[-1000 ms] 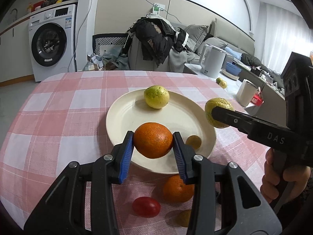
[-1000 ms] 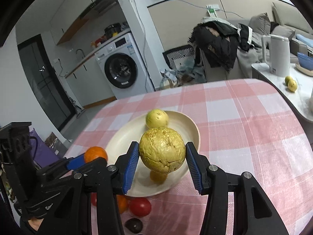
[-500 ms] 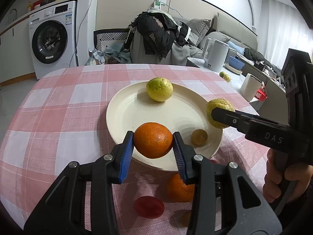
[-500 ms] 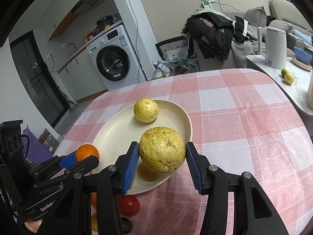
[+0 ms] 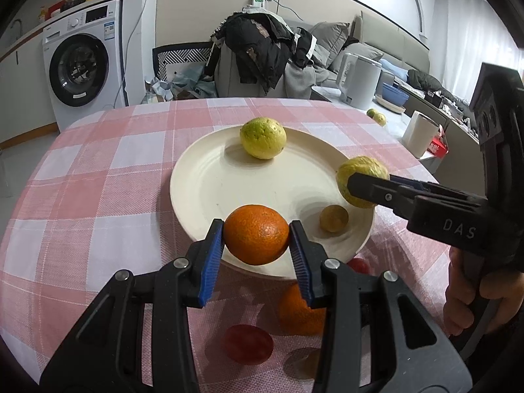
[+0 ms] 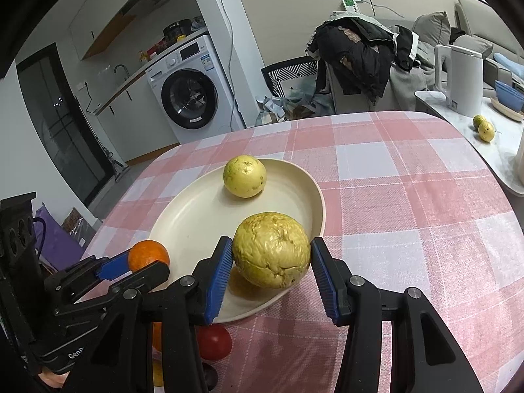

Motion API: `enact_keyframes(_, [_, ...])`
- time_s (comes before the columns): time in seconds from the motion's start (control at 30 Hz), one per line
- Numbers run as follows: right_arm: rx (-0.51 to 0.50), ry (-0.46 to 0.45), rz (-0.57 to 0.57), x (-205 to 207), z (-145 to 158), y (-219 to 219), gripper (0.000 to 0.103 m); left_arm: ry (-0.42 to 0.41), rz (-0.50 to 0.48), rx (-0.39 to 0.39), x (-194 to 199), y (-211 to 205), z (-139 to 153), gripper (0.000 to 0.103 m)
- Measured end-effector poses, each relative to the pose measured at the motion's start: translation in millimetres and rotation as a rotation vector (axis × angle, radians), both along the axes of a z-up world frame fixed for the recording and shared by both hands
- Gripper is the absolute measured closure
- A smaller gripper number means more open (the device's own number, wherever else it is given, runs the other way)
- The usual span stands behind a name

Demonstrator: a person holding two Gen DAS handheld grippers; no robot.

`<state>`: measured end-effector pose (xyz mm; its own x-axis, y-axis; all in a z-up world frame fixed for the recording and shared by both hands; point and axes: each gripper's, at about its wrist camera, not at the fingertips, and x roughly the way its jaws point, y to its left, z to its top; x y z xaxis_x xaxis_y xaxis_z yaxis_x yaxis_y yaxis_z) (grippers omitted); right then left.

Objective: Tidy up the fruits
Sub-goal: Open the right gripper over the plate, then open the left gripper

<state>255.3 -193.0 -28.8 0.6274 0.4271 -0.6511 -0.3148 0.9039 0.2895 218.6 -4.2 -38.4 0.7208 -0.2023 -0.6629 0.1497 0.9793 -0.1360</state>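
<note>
My left claw [image 5: 256, 235] grips an orange [image 5: 256, 234] over the plate's [image 5: 209, 190] near rim, my right claw [image 6: 271, 262] clamps a wrinkled yellow fruit [image 6: 271, 249] above its right edge, and both claws partly hide another orange [image 5: 296, 314], a tomato [image 5: 248, 344] and a blurred dark fruit [image 5: 301, 363] at lower centre.

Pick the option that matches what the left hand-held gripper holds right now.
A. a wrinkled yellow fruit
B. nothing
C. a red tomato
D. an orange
D: the left hand-held gripper is shut on the orange above the near rim of the plate, while the wrinkled yellow fruit sits in the right hand-held gripper.
</note>
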Motion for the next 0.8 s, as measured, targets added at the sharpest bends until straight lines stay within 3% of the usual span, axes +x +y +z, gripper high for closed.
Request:
enact_keyframes(0.4, [-0.014, 0.017, -0.008, 0, -3, -2, 0.053, -0.013, 0.002, -0.011, -1, 0, 1, 0.066])
enact_keyframes(0.5, [-0.025, 0.016, -0.008, -1, -3, -1, 0.049, -0.019, 0.0, -0.017, -3, 1, 2, 0.066])
enact_keyframes(0.57, [-0.027, 0.014, -0.008, -1, -4, 0, 0.038, -0.02, 0.002, -0.02, -4, 3, 3, 0.065])
enact_keyframes(0.63, [-0.021, 0.008, -0.003, -2, -4, 0, 0.034, -0.018, 0.008, -0.025, -5, 5, 3, 0.06])
enact_keyframes(0.7, [-0.023, 0.004, 0.0, -3, -3, 0, 0.031, -0.016, 0.021, -0.028, -6, 9, 3, 0.046])
enact_keyframes(0.8, [-0.024, -0.013, -0.007, -5, -2, -1, 0.015, -0.032, 0.035, -0.035, -10, 13, 6, 0.035])
